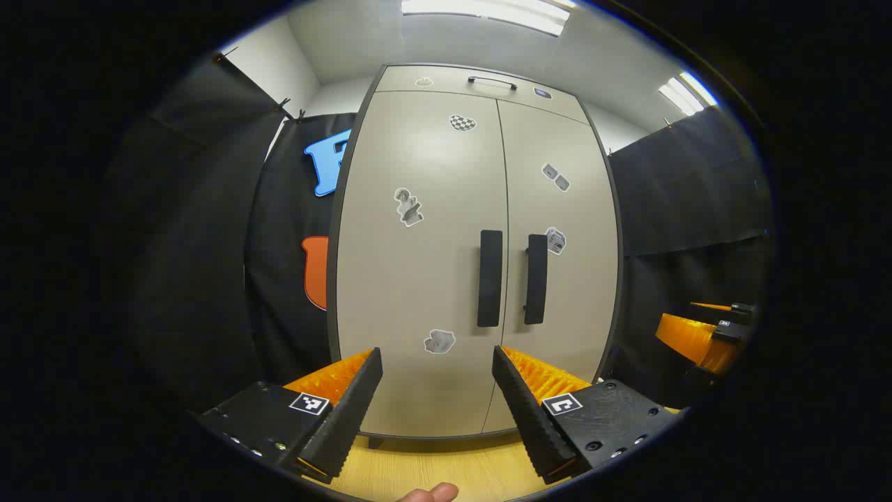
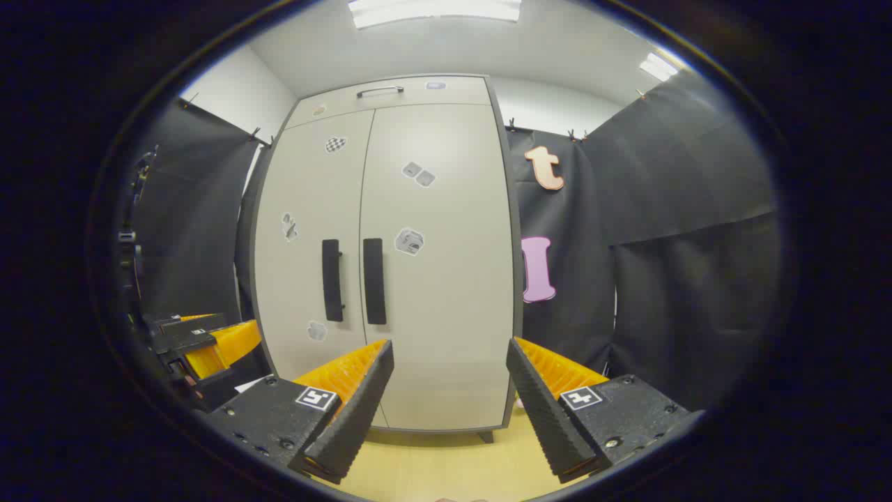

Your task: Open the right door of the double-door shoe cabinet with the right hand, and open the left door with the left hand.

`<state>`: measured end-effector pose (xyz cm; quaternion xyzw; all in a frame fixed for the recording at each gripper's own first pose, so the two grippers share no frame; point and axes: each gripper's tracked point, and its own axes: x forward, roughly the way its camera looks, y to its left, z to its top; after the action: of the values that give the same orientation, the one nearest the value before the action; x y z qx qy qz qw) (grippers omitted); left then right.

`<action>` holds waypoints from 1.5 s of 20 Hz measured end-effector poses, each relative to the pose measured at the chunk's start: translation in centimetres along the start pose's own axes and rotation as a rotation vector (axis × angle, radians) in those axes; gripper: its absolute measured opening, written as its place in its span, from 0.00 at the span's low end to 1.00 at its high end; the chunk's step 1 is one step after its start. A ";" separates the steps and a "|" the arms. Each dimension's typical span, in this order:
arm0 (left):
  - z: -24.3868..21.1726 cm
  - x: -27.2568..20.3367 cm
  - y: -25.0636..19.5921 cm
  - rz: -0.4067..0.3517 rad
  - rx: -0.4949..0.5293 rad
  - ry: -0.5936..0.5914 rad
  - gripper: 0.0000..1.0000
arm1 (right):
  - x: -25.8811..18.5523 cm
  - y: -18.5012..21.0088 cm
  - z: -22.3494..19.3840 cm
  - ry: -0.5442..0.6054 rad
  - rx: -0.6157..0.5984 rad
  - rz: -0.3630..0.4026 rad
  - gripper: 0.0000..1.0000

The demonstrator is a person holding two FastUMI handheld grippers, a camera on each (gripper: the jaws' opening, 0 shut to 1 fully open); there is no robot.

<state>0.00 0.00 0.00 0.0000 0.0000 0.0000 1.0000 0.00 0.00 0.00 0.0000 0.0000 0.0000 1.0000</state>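
Right gripper (image 2: 449, 376) spread wide, grasping nothing, left gripper (image 1: 437, 380) likewise; right door handle (image 2: 373, 281) upright, ahead, slightly left, well apart

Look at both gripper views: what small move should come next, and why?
Probably bring the right gripper forward and a little left toward the right door's handle. Both doors look closed, both grippers are open and short of the cabinet, and the task opens the right door first.

Matt smooth cabinet doors (image 1: 425, 279), wood-look floor (image 1: 446, 467)
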 end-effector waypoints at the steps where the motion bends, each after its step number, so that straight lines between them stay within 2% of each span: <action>1: 0.1 0.1 -0.1 -0.007 0.001 -0.002 0.95 | 0.0 -0.2 -0.2 0.002 0.004 -0.006 1.00; 9: 0.2 0.3 -0.1 -0.019 0.004 -0.006 0.95 | 0.1 -0.7 -0.8 0.010 0.008 -0.032 1.00; 16: 1.0 -0.1 0.3 -0.019 0.013 -0.029 0.95 | 1.0 0.1 -0.3 0.009 0.008 -0.020 1.00; 19: 0.8 -0.7 0.5 -0.011 0.020 -0.009 0.95 | 3.1 1.9 1.7 -0.003 0.024 0.027 1.00; 25: 0.4 -2.6 1.5 -0.008 0.003 0.003 0.95 | 10.1 6.5 5.5 -0.042 -0.029 0.093 1.00; 28: 0.4 -3.5 2.5 0.008 -0.001 0.010 0.95 | 14.1 8.0 5.5 -0.031 -0.056 0.076 1.00; 30: 0.3 -4.0 3.7 0.034 0.001 0.008 0.95 | 16.2 9.6 4.7 0.006 -0.046 0.105 1.00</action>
<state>-3.96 3.67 0.28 0.0004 0.0041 0.0168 0.9999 16.19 9.63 4.68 -0.0228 0.0029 0.0522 0.9984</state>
